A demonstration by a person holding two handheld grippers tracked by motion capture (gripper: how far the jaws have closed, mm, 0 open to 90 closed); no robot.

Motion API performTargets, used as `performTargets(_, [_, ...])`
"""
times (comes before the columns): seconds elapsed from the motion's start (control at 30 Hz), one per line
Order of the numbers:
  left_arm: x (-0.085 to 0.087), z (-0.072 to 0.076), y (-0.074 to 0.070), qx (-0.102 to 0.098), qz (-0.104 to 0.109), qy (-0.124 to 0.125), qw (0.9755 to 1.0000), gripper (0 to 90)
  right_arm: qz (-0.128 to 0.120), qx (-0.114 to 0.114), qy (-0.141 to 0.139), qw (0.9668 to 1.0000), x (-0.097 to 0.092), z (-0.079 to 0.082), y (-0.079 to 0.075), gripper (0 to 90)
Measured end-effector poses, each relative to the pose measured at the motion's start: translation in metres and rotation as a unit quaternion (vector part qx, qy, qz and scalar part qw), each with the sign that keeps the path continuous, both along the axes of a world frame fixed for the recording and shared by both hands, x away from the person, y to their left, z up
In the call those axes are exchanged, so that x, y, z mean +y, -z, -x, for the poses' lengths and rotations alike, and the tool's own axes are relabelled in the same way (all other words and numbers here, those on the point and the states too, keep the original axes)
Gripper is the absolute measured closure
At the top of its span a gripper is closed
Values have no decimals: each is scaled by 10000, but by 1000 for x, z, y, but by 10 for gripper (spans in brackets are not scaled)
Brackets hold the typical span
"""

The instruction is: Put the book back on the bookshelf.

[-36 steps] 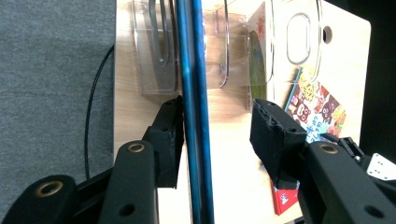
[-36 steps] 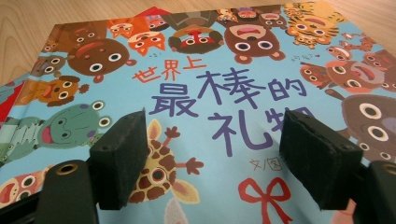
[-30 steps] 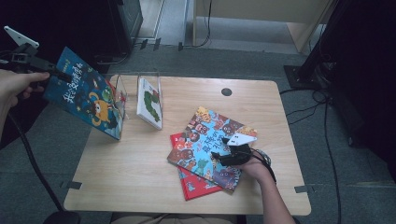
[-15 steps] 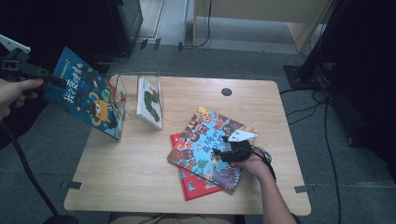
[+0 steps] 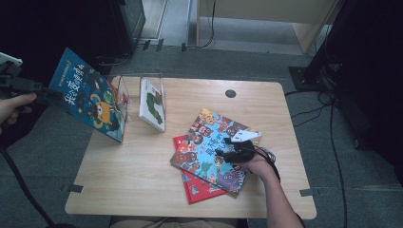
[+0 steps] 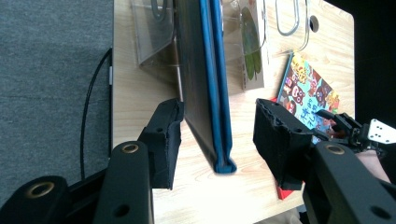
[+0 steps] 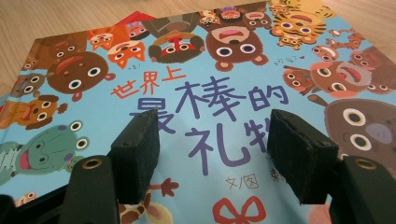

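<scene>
Fingers [image 6: 168,140] on the left gripper [image 6: 218,122] sit at a medium gap with the spine end of the blue book [image 6: 212,70] running between them. The near pad looks right up against the dark back cover. The other pad has a clear gap to the front, so I wouldn't call this a pinch, more like bracketing the book so it can't flop over.

From the high view, the blue book [image 5: 90,99] stands tilted at the table's [image 5: 133,166] left edge. Its lower corner is down on the wood and its face is up against the outside of the clear stand [image 5: 142,76]. A white book [image 5: 153,105] already leans inside that stand, so my guess is the blue one is meant to go in next to it. That would explain holding it upright by the outer edge, lined up with the slot.

Over on the other side, the right gripper [image 7: 215,135] has fingers [image 7: 137,149] fairly wide. The jaws have just been closing a bit, with nothing between them except the cover underneath. It hangs low over the animal book [image 7: 210,70], which lies flat on top of a red book [image 5: 199,190] near the front right of the table. Whether the pads actually touch the cover I can't tell. It looks like it's parked there to keep that stack steady, or it's sizing up the next book to grab.
</scene>
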State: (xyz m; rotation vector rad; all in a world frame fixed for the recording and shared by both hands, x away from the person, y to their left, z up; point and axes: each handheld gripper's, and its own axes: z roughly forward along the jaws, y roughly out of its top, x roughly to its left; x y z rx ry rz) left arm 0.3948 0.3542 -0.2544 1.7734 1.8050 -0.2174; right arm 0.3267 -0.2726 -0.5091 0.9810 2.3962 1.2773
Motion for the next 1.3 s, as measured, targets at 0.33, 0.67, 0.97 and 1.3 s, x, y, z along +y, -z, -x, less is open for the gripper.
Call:
performTargets(0.33, [-3,28,7,-156,-30,93,9998,508,10,29,27,10000,-2,-3,0,342])
performTargets(0.67, [-12,60,26,-333,130,213,9991,506,9,15,22,10000,-2,-5,0,344])
performTargets(0.97, [-39,79,43,-549,187,502,9971,507,18,-3,48,10000,-2,-5,0,345])
performTargets(1.3, [-74,74,63,-636,93,758,9951,510,31,4,72,10000,-3,-4,-1,345])
